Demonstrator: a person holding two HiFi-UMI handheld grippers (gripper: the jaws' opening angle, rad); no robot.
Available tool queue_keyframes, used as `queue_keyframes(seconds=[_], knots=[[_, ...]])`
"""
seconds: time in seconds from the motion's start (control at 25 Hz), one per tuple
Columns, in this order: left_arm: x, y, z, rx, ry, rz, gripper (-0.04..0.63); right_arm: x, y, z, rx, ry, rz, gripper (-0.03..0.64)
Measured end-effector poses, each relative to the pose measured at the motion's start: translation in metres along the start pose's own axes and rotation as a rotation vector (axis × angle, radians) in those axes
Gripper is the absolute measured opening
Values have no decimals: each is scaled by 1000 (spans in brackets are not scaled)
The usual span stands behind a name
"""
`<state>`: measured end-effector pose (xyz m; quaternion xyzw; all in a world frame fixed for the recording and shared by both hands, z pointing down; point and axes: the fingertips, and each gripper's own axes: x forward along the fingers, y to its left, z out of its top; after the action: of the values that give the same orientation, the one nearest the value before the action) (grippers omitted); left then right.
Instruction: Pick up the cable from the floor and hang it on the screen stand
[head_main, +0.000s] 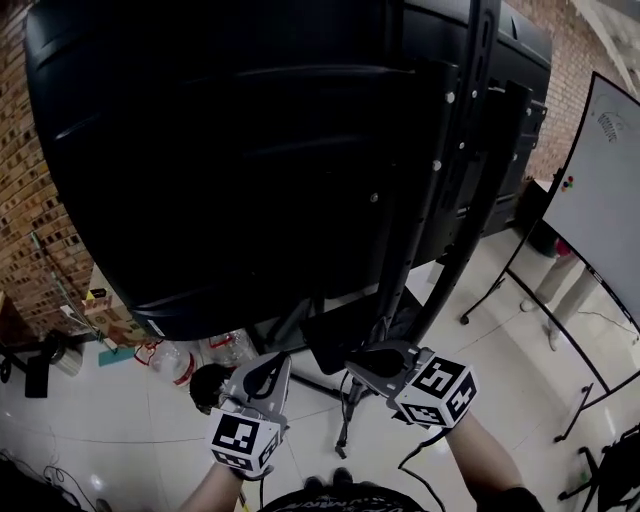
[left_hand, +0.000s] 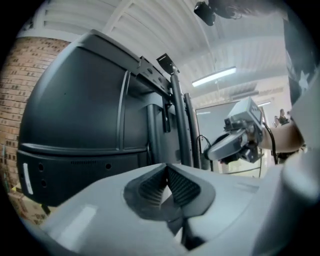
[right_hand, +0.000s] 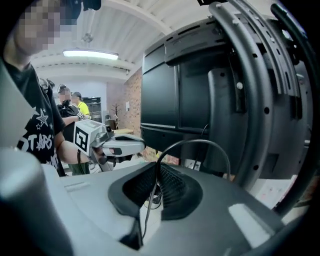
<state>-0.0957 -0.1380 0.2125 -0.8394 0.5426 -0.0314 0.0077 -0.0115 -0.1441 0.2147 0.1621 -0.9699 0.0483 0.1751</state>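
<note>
We hold the cable (right_hand: 200, 144) pinched in our closed right hand-held gripper (right_hand: 157, 182), the left hand-held gripper (left_hand: 167, 184) closed and empty, and next must drape its loop over the stand (right_hand: 250, 100) at 12 o'clock.

Readable print – one shirt word, plus marker squares

A person's black shirt (right_hand: 36, 136) bears white letters that look like "STARS", with star shapes above; the left cube (head_main: 245, 443) and right cube (head_main: 445, 390) show black-and-white square markers without letters – the small writing at the whiteboard's (head_main: 610, 170) top is too small to read.
</note>
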Motion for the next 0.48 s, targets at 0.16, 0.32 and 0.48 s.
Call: queue_keyframes(seconds=[0.16, 0.32, 0.48], knots=[[7, 2, 10, 13, -9, -32, 5, -11, -14, 38, -16, -45, -74, 20], [11, 4, 30, 1, -26, -64, 5, -22, -31, 79, -26, -104, -140, 20], [23, 3, 73, 14, -64, -122, 5, -40, -50, 139, -9, -207, -172, 20]])
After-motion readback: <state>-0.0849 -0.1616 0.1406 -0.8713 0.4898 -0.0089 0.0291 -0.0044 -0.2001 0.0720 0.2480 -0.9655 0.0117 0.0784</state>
